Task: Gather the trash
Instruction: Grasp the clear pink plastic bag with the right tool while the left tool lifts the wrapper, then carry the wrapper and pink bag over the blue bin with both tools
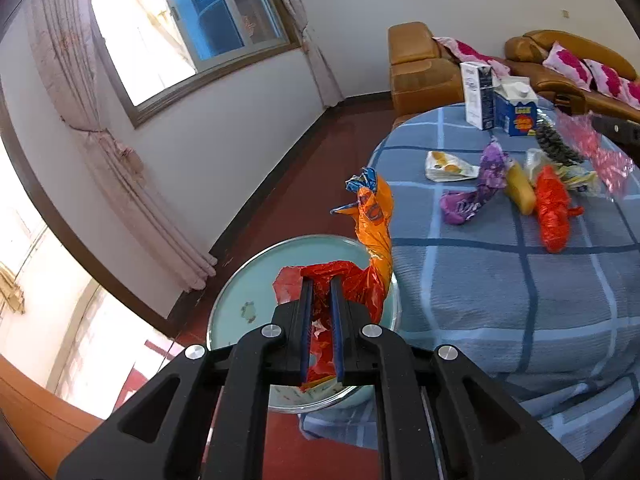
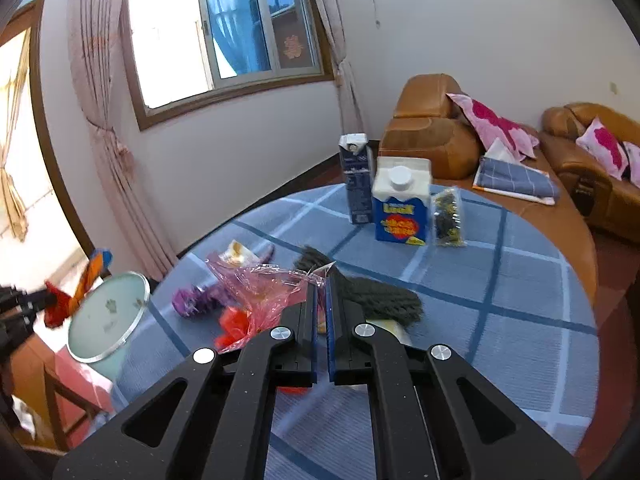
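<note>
On round table point(image 2: 520, 300), blue checked cloth: two cartons upright at far side, dark blue one point(image 2: 356, 180) and blue-and-white one point(image 2: 402, 208), just beside each other; small clear packet point(image 2: 448, 216) next to them; purple wrapper point(image 1: 476, 192), yellow wrapper point(image 1: 520, 188), red bag point(image 1: 554, 212), dark knitted bundle point(image 2: 376, 296) nearer.

Left gripper point(image 1: 321, 280): clenched on red-and-orange wrapper point(image 1: 372, 240), held over pale green bin point(image 1: 240, 300) beside table edge.

Right gripper point(image 2: 321, 284): pinched tight on pink clear film point(image 2: 264, 288), lifted above cloth.
</note>
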